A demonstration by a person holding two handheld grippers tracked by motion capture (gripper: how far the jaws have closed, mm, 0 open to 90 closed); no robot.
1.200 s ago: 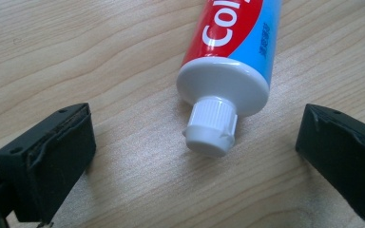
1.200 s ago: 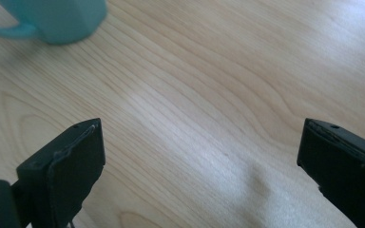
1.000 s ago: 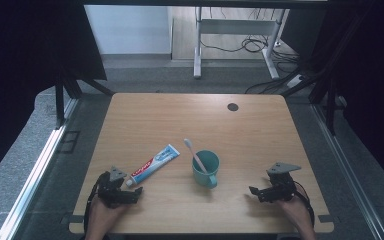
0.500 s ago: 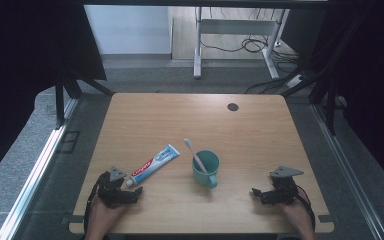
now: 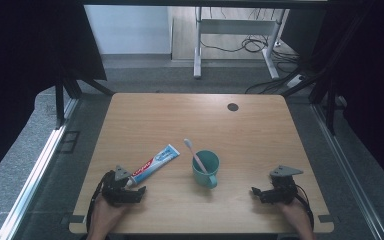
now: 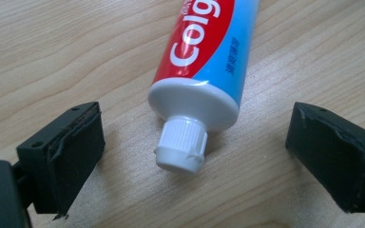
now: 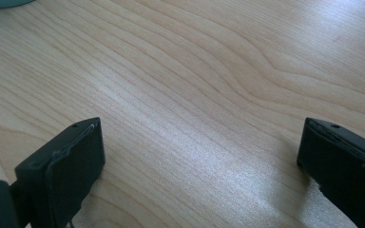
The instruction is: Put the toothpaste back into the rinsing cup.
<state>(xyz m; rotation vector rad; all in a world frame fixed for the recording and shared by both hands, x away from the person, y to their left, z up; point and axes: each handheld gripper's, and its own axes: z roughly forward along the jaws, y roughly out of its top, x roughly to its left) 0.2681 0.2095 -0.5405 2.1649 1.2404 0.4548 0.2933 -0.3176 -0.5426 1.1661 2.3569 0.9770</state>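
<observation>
though hidden above, white cap (image 6: 180, 145) unclamped

The wooden table (image 5: 260, 130) stands on grey floor (image 5: 30, 165). Beyond the table: a white wall (image 5: 127, 30) and a metal frame (image 5: 232, 27) with cables (image 5: 245, 46). Black curtains (image 5: 25, 55) hang on both sides of the table.

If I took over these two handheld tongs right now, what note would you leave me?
Left tongs: open, jaws have just been closing a little, straddling the white cap of the toothpaste tube, pads not touching it.
Right tongs: open over bare table, holding nothing.
Tube lies flat, left of the green cup; a toothbrush stands in the cup.
Done: left tongs lined up on the cap.
Left: probably close on the tube and lift it.
</observation>
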